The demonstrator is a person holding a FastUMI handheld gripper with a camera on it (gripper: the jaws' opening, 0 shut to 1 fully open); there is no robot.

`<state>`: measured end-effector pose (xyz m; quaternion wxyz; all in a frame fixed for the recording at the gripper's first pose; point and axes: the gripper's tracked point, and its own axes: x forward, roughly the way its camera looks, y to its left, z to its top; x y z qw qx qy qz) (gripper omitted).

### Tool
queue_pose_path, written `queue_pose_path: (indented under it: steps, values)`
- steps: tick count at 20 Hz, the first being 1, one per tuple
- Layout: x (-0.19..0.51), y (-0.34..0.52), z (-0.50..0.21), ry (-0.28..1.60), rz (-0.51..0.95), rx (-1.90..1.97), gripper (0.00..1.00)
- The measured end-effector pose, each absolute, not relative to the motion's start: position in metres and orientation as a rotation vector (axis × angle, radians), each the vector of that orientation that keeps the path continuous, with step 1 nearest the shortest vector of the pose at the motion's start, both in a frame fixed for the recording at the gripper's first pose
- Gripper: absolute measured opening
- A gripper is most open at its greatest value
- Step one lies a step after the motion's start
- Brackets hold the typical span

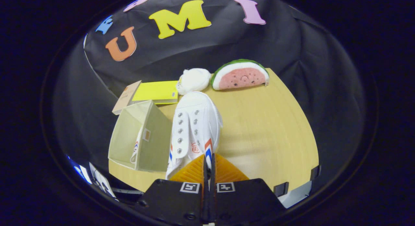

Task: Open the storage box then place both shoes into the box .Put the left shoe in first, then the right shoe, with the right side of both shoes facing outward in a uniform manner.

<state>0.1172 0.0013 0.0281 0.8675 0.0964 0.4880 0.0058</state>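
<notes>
My gripper (209,158) is shut on the rear collar of a white canvas shoe (194,122) with red and blue stripes. The shoe stretches away from the fingers, toe pointing to the back of the table, eyelets facing up. It sits just right of the open beige fabric storage box (124,138), close to the box's right wall. Inside the box another white shoe (137,147) with the same stripes stands on edge against that wall. Whether the held shoe touches the table I cannot tell.
The box's yellow lid (155,91) lies flat behind the box, with a tan flap (126,97) beside it. A white crumpled bundle (194,80) and a watermelon-slice plush (240,75) sit at the back of the wooden table (269,128).
</notes>
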Motion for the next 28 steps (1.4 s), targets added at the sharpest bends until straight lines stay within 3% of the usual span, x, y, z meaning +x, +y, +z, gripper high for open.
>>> queue_pose_path:
  steps: [8,15,28]
  values:
    - [0.131,0.108,0.049,0.981,0.060,0.164,0.05]
    - [0.164,0.201,0.026,0.945,0.081,0.159,0.05]
    - [0.183,0.230,-0.056,0.888,-0.119,-0.025,0.05]
